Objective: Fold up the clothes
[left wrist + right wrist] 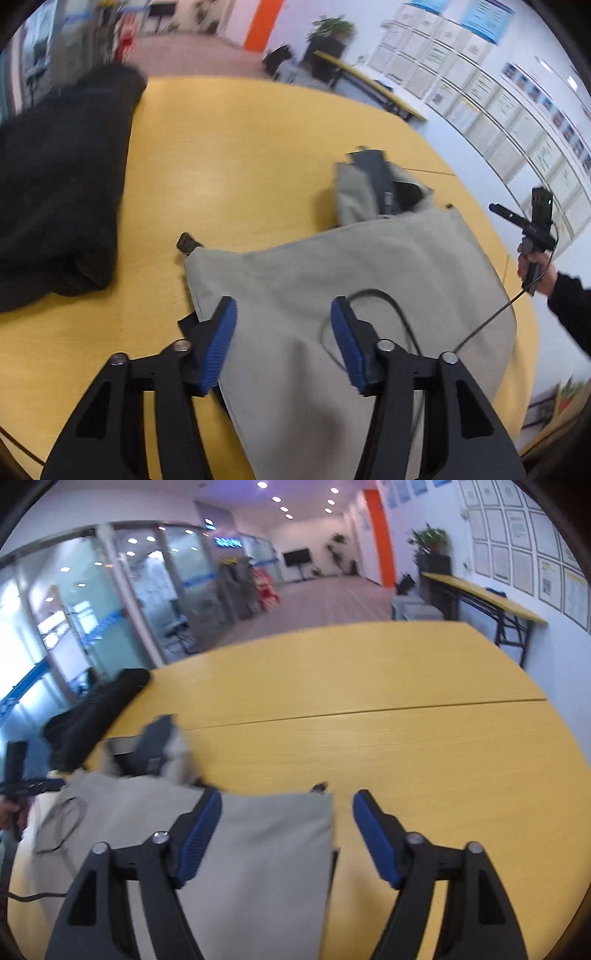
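On the yellow table point(240, 155) in front of you lies a pale grey-beige garment point(369, 280), folded into a broad panel with a straight edge on its left side and a dark lining or collar part bunched at its far end. Your left gripper point(283, 343) hangs just above the near part of that cloth with its blue pads point(221, 347) standing apart and nothing pinched between them; a thin black cable point(402, 317) loops over the fabric beside the right-hand pad. Your right gripper point(287, 834) is likewise spread wide and holds nothing: its left pad sits over the garment's point(258, 849) right-hand edge, its right pad over bare tabletop point(406, 709). From the left wrist view you can see your right hand point(535, 266), in a dark sleeve, gripping the handle of that tool off the table's right side. A second, black garment point(59, 184) lies heaped at the table's far left, well apart from the grey one. The wall point(480, 92) on the right carries rows of framed sheets and blue-headed notices, but their print is too blurred and small to read; no brand or label shows on either garment
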`<state>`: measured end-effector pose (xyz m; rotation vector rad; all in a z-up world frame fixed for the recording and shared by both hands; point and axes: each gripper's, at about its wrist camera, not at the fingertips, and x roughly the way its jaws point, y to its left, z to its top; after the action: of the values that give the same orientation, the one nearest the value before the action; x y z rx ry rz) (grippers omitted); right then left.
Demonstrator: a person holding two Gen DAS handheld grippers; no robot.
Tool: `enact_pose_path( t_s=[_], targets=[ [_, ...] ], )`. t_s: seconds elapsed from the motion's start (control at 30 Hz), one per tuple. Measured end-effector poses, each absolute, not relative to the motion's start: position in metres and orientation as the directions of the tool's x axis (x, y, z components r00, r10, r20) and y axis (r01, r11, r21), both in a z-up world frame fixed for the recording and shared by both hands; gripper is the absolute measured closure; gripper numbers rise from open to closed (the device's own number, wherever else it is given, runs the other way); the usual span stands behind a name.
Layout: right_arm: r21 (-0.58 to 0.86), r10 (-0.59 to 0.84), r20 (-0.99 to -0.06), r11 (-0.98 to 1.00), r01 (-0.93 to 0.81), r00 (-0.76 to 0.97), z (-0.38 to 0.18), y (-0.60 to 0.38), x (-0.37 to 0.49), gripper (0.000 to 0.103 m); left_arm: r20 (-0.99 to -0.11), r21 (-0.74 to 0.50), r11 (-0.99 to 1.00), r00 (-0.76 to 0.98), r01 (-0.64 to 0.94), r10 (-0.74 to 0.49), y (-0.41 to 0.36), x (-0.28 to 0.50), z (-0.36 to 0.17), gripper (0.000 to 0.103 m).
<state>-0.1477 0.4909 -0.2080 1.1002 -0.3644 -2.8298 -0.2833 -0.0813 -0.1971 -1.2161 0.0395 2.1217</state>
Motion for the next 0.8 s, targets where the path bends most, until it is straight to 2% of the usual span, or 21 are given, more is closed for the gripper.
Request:
enact_pose_path(
  t_s=[0.07,0.2,0.27,0.37,0.43,0.6,0.8],
  targets=[
    [0.316,-0.219,-0.631,-0.949,0.011,-0.744,-0.195,0.483,-0.100,0.023,-0.777,-0.252,-0.741,-0.326,-0.623,0.539,-0.082,-0.255,-0.176,0.048],
    [0.419,-0.220,-0.664,-0.901,-0.111,-0.715,-0.176,0.531,0.021,0.023,-0.819,-0.071,-0.716,-0.369,-0.694,0.439,-0.111,-0.202,-0.109,0.044],
    [0.397,-0.188,-0.687,-0.906,-0.146,-0.702,-0.165,0.554,0.073,0.022,-0.826,-0.014,-0.713,-0.394,-0.701,0.404,-0.123,-0.184,-0.086,0.027],
    [0.421,-0.202,-0.723,-0.887,-0.189,-0.661,-0.171,0.591,0.115,0.020,-0.826,0.035,-0.686,-0.408,-0.726,0.390,-0.107,-0.168,-0.083,0.016],
    [0.474,-0.249,-0.724,-0.857,-0.202,-0.644,-0.185,0.594,0.130,0.020,-0.825,0.067,-0.667,-0.417,-0.742,0.381,-0.097,-0.157,-0.082,0.015],
    [0.689,-0.325,-0.599,-0.675,-0.264,-0.732,-0.240,0.558,0.149,0.020,-0.828,0.044,-0.521,-0.323,-0.853,0.459,-0.009,-0.152,-0.136,0.015],
    [0.736,-0.333,-0.617,-0.566,-0.372,-0.713,-0.299,0.519,0.139,0.020,-0.876,0.137,-0.246,-0.233,-0.959,0.421,0.091,-0.157,-0.201,0.021]
  ],
)
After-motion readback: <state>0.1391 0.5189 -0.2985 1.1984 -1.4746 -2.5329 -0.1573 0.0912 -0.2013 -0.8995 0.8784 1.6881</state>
